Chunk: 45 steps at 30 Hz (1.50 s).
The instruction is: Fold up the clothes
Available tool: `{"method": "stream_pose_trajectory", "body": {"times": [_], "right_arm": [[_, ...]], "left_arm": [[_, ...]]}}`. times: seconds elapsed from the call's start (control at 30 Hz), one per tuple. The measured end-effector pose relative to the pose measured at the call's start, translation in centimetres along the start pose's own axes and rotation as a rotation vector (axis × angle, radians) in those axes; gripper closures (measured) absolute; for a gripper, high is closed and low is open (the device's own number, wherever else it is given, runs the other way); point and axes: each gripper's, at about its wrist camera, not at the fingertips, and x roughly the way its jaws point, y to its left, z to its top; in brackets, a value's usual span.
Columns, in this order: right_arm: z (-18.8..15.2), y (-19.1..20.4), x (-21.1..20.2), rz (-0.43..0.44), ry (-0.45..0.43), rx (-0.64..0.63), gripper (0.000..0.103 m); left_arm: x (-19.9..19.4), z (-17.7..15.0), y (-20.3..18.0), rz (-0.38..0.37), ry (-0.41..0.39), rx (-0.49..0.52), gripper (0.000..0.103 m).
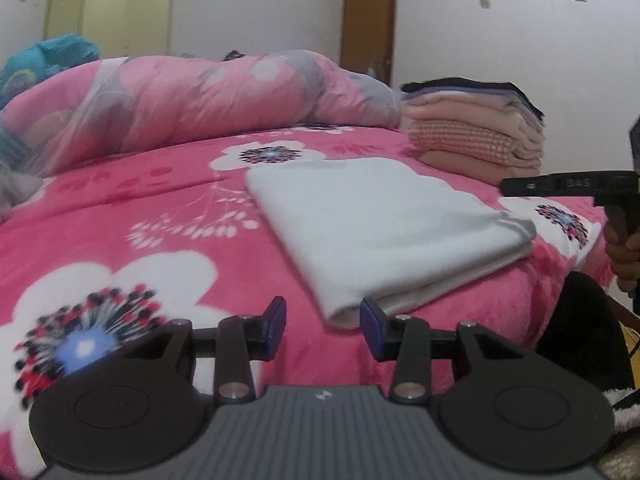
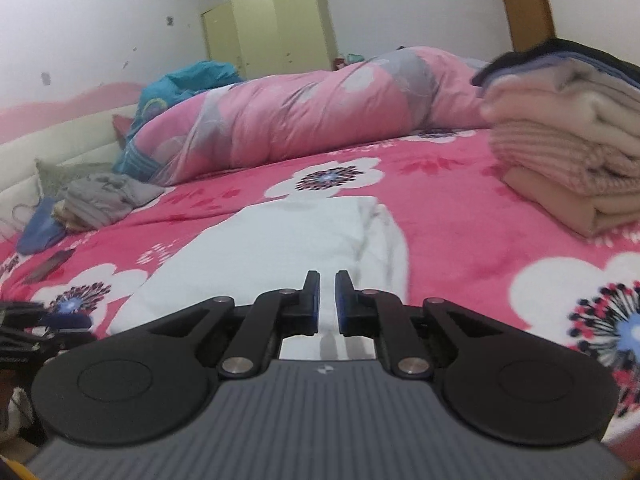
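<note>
A white folded garment [image 1: 380, 224] lies flat on the pink flowered bed cover [image 1: 120, 216], close to the bed's near edge. My left gripper [image 1: 323, 320] is open, its blue pads just short of the garment's near folded corner and holding nothing. In the right wrist view the same white garment [image 2: 280, 248] lies under and ahead of my right gripper [image 2: 328, 292], whose fingers are nearly together with nothing pinched. The left wrist view shows the right gripper [image 1: 568, 186] at the right, held by a hand [image 1: 624, 252]. A stack of folded clothes [image 1: 476, 132] stands behind the garment.
A rolled pink quilt [image 2: 304, 112] runs across the back of the bed. Loose grey clothes [image 2: 104, 196], a blue cloth [image 2: 40, 232] and a teal bundle [image 2: 188, 80] lie at the far left. A dark flat object [image 2: 50, 266] lies on the cover. A yellow wardrobe [image 2: 276, 28] and a brown door [image 1: 370, 20] stand beyond.
</note>
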Motion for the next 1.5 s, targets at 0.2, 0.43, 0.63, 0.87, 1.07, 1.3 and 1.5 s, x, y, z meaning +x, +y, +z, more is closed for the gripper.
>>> {"method": "stream_pose_trajectory", "body": {"times": [0.2, 0.43, 0.63, 0.87, 1.07, 1.3, 1.5], "right_arm": [[-0.4, 1.9, 1.5, -0.025, 0.040, -0.033, 0.095], [-0.6, 2.6, 2.7, -0.038, 0.076, -0.057, 0.095], [-0.6, 2.7, 2.8, -0.038, 0.084, -0.060, 0.093], [-1.0, 2.8, 2.7, -0.037, 0.089, -0.045, 0.090], [-1.1, 2.9, 3.2, -0.033, 0.088, -0.032, 0.089], [-1.3, 2.6, 3.5, -0.039, 0.094, -0.024, 0.088], [-1.5, 2.5, 3.8, -0.039, 0.095, -0.022, 0.088]], "left_arm": [[1.9, -0.4, -1.2, -0.003, 0.031, 0.070, 0.061], [1.7, -0.2, -0.6, -0.008, 0.017, -0.008, 0.063], [2.4, 0.0, -0.8, -0.016, 0.038, -0.041, 0.061], [1.7, 0.6, -0.1, -0.025, 0.027, -0.111, 0.061], [2.6, 0.9, 0.1, -0.033, 0.035, -0.161, 0.060], [2.6, 0.5, -1.4, 0.086, 0.047, -0.028, 0.056], [2.2, 0.0, -2.4, 0.133, 0.049, 0.063, 0.055]]}}
